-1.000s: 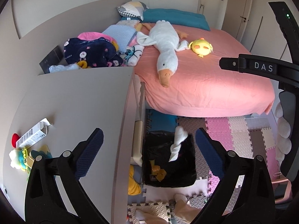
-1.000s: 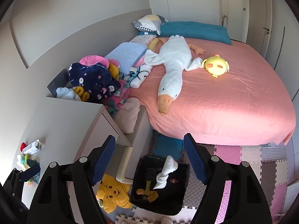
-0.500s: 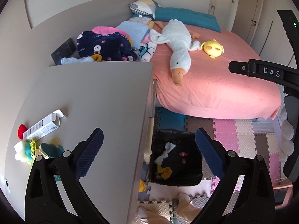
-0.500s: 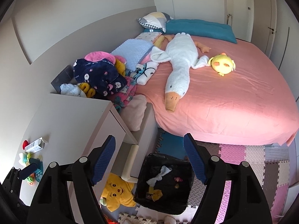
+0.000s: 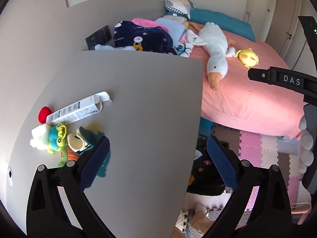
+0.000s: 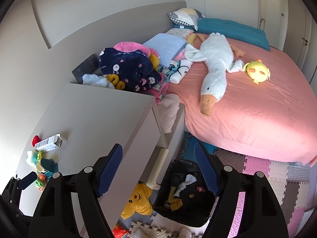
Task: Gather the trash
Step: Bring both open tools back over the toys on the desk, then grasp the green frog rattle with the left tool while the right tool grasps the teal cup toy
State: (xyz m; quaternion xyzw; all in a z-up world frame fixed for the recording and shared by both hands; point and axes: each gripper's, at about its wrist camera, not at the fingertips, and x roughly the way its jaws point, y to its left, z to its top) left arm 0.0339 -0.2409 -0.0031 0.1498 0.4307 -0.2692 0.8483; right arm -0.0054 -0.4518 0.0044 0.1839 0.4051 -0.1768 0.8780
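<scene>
A black-lined trash bin [image 6: 184, 196] stands on the floor beside the dresser, with a white tissue and scraps inside; it also shows in the left wrist view [image 5: 208, 178]. An empty white carton [image 5: 77, 111] lies on the grey dresser top [image 5: 138, 109] at the left, next to a red ball and small toys [image 5: 59, 136]; the carton also shows in the right wrist view [image 6: 49, 142]. My left gripper [image 5: 158, 162] is open and empty above the dresser's right edge. My right gripper [image 6: 158, 168] is open and empty above the bin and the dresser front.
A pink bed [image 6: 247, 103] holds a white goose plush [image 6: 214, 65], a yellow chick plush [image 6: 257, 71] and a pile of clothes [image 6: 128, 67]. A yellow plush [image 6: 138, 200] lies on the foam floor mats by the bin. A dresser drawer stands open.
Both grippers moved left, away from the bin and over the dresser. The tissue that stood up in the bin has dropped inside. The carton and toys are nearer in the left view.
</scene>
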